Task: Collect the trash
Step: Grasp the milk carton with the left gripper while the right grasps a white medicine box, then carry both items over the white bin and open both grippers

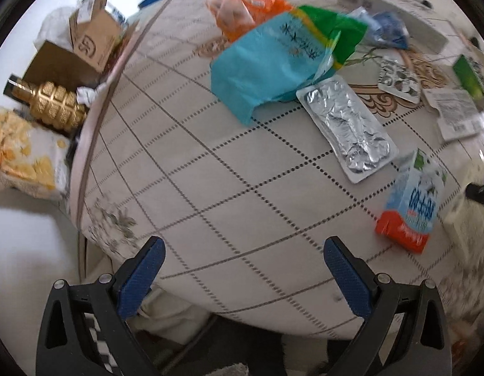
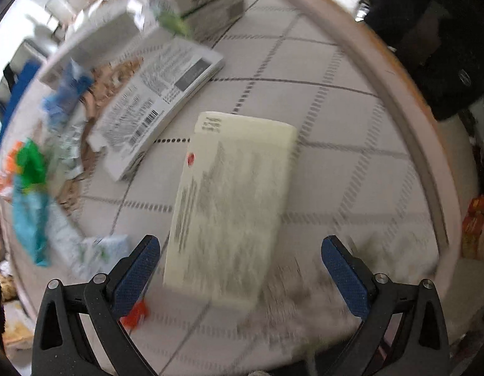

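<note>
Right now, from the fingers out:

Right gripper [image 2: 240, 252]: its two blue fingers are spread wide and hold nothing.

Cream box [image 2: 232, 206]: it lies flat on the table, straight in front of the right gripper. Its near end looks to sit between the two fingers, a bit closer to the left one. The picture is blurry, so I cannot tell if a finger touches it.

Long way of the box: it points away from the right gripper, leaning a little to the right. The fingers stand on either side of its short width, which I think is the easy way to squeeze it.

White box with barcode [image 2: 154, 106]: it lies just past the cream box, up and to the left, near it but apart.

Left gripper [image 1: 243, 255]: its fingers are wide apart too, with nothing in them. It hangs over the near edge of the round table [image 1: 210, 213].

Milk carton [image 1: 409, 202]: it is on the table, ahead and off to the right of the left gripper, not between its fingers.

Silver foil pack [image 1: 347, 125]: farther out, past the carton.

Blue and green bag [image 1: 282, 59]: farther still, near the middle of the table.

Nearer hand: I think the right one goes first, since the cream box is already lined up with it.
</note>
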Demonstrator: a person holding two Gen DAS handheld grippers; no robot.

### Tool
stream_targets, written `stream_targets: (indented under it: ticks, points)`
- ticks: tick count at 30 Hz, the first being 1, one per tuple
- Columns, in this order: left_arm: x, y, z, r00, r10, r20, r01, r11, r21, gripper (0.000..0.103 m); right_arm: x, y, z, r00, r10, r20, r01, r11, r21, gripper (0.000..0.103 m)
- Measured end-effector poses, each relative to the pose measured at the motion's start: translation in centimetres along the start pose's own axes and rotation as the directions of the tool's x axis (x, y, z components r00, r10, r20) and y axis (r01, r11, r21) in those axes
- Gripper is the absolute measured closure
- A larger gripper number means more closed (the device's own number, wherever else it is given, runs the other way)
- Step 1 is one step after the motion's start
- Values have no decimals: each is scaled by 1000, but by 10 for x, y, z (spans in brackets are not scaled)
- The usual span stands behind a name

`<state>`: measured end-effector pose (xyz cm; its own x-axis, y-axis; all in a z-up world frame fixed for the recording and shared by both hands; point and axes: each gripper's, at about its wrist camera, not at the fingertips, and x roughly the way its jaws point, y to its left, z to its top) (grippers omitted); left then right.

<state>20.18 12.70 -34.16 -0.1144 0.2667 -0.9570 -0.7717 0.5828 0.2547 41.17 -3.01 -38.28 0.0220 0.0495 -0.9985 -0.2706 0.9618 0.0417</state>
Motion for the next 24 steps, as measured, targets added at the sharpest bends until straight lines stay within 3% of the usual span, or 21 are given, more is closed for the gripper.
stream_targets:
  ticks: [2,5,11,17,18,19,20,21,23,24]
  points:
    - [1,-11,5,1000,-1,-19,1,1000,-19,0,11,6,6,1000,-21,-21,20,999,-50,4]
    - [-3,-33,13,998,-41,-40,40,999,-15,0,6,12,10,999,-46,-3,45,987,-154,17]
    - [-14,-95,26,980,-180,-79,189,976,113,0,-8,-34,18,999,-46,0,44,958,-282,18]
    - [1,-148,33,955,-242,-169,276,936,221,2,-5,-66,36,1000,-16,-26,6,935,-353,17]
    - [4,-154,34,952,-243,-183,282,932,227,7,2,-68,39,999,-18,-27,7,931,-364,17]
    - [7,-159,34,950,-244,-193,286,930,230,23,6,-70,40,999,-19,-31,6,930,-368,17]
    - [10,-160,34,950,-240,-199,283,932,228,30,10,-71,40,999,-18,-41,2,930,-367,17]
    - [13,-161,34,951,-234,-205,278,934,224,45,15,-72,40,998,-14,-55,-7,932,-362,17]
    - [9,-159,35,951,-247,-185,281,940,194,56,14,-78,39,998,-13,-60,-9,934,-356,17]
    - [6,-154,36,953,-249,-173,279,942,185,56,18,-79,41,998,-11,-58,-11,932,-363,18]
